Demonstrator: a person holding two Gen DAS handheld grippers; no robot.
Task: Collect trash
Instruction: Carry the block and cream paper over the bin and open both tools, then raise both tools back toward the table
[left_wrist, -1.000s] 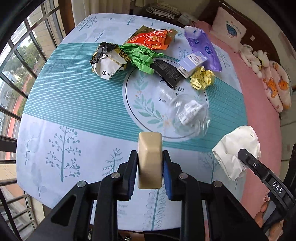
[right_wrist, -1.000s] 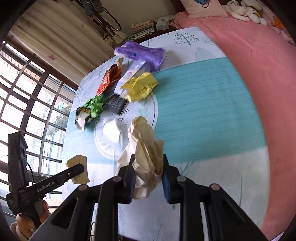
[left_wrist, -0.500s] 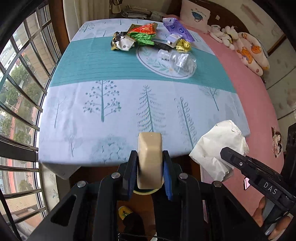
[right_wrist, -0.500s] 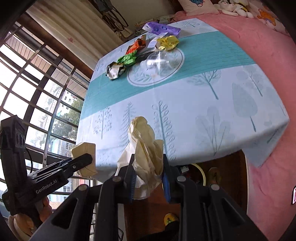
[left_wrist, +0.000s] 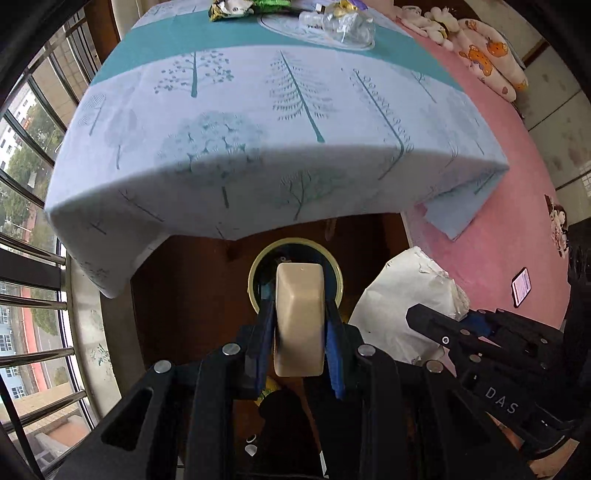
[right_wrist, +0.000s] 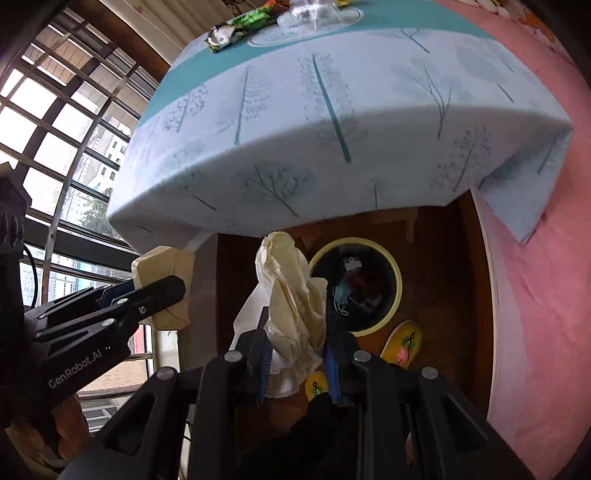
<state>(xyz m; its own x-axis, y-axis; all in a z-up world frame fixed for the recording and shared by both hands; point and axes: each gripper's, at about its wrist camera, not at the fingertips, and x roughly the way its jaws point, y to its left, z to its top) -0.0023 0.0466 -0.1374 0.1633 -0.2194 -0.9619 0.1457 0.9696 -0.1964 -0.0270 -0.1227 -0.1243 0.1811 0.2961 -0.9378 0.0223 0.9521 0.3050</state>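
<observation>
My left gripper (left_wrist: 300, 306) is shut on a beige block-shaped piece of trash (left_wrist: 300, 314) and hangs right above a round bin with a yellow rim (left_wrist: 255, 273) on the floor. My right gripper (right_wrist: 295, 321) is shut on a crumpled cream paper wad (right_wrist: 291, 295), with the same bin (right_wrist: 397, 280) just to its right; a blue mask and other scraps lie inside. The paper wad (left_wrist: 402, 306) also shows at the right of the left wrist view, and the beige block (right_wrist: 166, 266) with the left gripper (right_wrist: 162, 291) at the left of the right wrist view.
The table with the tree-print cloth (left_wrist: 258, 122) stands beyond the bin, its edge overhanging. Wrappers and a clear plastic bag (left_wrist: 343, 26) lie at its far side. Yellow slippers (right_wrist: 402, 343) rest by the bin. Window bars (left_wrist: 33, 258) are left, a pink bed (left_wrist: 517, 206) right.
Both grippers have drawn back from over the table past its near edge and sunk toward the floor. The bin has come into view beneath them. Both grips are unchanged.
</observation>
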